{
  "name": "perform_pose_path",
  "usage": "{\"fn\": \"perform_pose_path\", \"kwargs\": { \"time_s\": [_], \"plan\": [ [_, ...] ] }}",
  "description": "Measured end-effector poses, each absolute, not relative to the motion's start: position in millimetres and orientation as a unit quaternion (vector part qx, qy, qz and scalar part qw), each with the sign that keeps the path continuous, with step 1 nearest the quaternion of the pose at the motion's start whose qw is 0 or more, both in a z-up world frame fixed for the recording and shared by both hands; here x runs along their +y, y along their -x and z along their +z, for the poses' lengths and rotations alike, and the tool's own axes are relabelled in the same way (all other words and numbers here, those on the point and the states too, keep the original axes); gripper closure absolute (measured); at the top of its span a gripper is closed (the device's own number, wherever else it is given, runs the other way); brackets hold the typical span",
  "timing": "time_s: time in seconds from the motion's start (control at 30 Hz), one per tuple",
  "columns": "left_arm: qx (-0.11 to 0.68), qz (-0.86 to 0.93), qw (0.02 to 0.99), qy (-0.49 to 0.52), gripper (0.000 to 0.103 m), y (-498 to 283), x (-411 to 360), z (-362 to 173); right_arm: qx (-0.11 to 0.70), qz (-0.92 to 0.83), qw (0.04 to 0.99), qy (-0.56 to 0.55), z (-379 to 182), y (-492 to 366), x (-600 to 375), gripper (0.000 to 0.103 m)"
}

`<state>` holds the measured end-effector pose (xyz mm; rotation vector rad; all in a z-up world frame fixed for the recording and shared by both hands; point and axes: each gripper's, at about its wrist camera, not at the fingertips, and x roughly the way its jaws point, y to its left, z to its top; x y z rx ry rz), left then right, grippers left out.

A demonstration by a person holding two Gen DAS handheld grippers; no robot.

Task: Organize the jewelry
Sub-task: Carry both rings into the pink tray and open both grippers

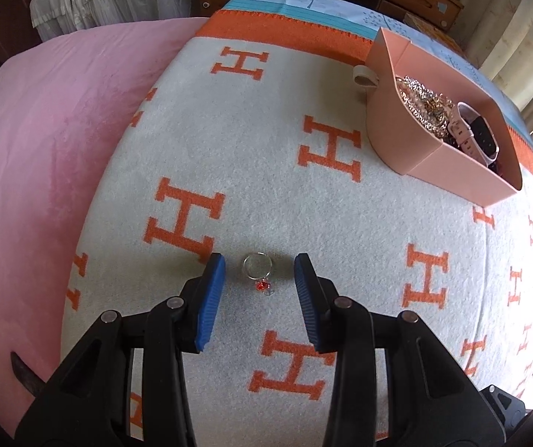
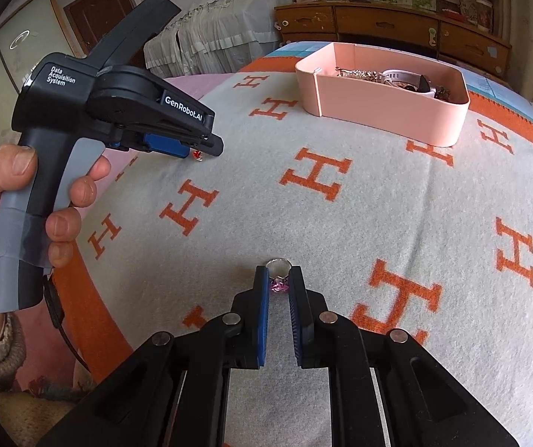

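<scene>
I grip the pink ring (image 2: 279,275) in my clenched right gripper (image 2: 279,279); left gripper (image 1: 259,275) straddles the red ring (image 1: 257,272), released. Next: carry to box (image 2: 385,111) (one o'clock).

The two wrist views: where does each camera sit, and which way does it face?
Left wrist: on the left hand-held gripper, looking steeply down at the red-stone ring lying between its open pads; no body shows.
Right wrist: on the right hand-held gripper, shut on the pink-stone ring; the left hand and a sleeve show.
Shared: the H-patterned blanket, the pink box, the red-stone ring.
</scene>
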<state>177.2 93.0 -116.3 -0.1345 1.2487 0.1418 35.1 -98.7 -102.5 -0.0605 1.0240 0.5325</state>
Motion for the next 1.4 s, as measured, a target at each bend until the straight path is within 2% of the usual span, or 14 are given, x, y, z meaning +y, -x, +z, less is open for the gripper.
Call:
{"fn": "perform_pose_path", "kwargs": {
  "time_s": [0.07,0.13,0.2,0.23,0.5,0.63,0.97,1.1,1.23,1.4],
  "plan": [
    [0.583,0.066,0.807,0.056,0.068,-177.0,92.2,-116.2,0.485,0.251,0.838,0.021,-102.5,-36.3,-102.9,0.092],
    [0.583,0.064,0.808,0.059,0.072,-176.7,93.4,-115.7,0.485,0.250,0.838,0.018,-102.3,-36.2,-106.3,0.092],
    [0.582,0.064,0.809,0.059,0.089,-175.9,94.5,-114.8,0.485,0.251,0.838,0.014,-102.2,-36.0,-109.4,0.092],
    [0.582,0.064,0.808,0.063,0.090,-174.1,95.2,-113.7,0.485,0.250,0.838,0.012,-102.2,-36.1,-110.8,0.092],
    [0.580,0.054,0.807,0.097,0.090,-164.5,103.8,-110.0,0.488,0.241,0.839,0.004,-100.2,-37.2,-117.6,0.092],
    [0.570,0.029,0.816,0.094,0.090,-163.4,94.9,-91.8,0.486,0.236,0.841,-0.007,-86.7,-48.6,-124.1,0.092],
    [0.503,-0.051,0.861,0.061,0.090,-189.8,57.8,4.7,0.419,0.204,0.884,-0.046,25.0,-131.0,-155.8,0.092],
    [0.478,-0.098,0.869,0.081,0.090,-213.0,41.9,33.6,0.423,0.191,0.882,-0.086,49.8,-180.1,-168.6,0.092],
    [0.464,-0.127,0.872,0.090,0.090,-236.5,19.1,39.7,0.449,0.167,0.870,-0.116,42.9,-224.5,-177.0,0.092],
    [0.482,-0.156,0.856,0.101,0.090,-266.5,-8.3,13.0,0.491,0.140,0.851,-0.126,5.9,-256.5,-181.6,0.092]
  ]
}}
